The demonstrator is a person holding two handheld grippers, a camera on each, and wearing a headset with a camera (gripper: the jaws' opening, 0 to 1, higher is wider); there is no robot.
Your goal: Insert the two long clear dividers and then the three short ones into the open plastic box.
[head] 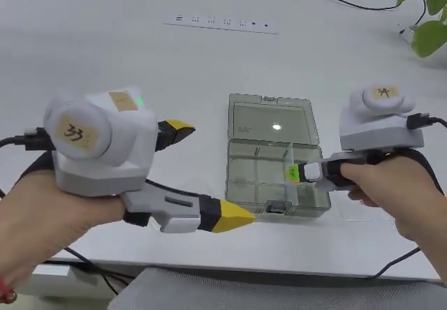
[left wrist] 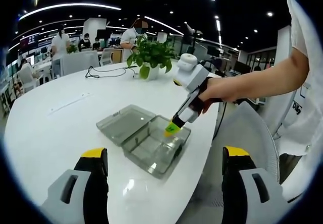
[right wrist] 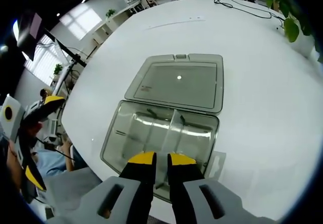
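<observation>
Left label (head: 73, 134), round, on top of left gripper (head: 213, 172): handwritten "33".
Right label (head: 384, 92), round, on right gripper (head: 293, 172): one handwritten mark, not legible.
Strip (head: 220, 22) on far bench (head: 105, 38): markings too small to read.

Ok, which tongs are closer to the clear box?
Right. The right tongs are over the box at its near side. The left tongs hang open off to its left, apart from it.
</observation>
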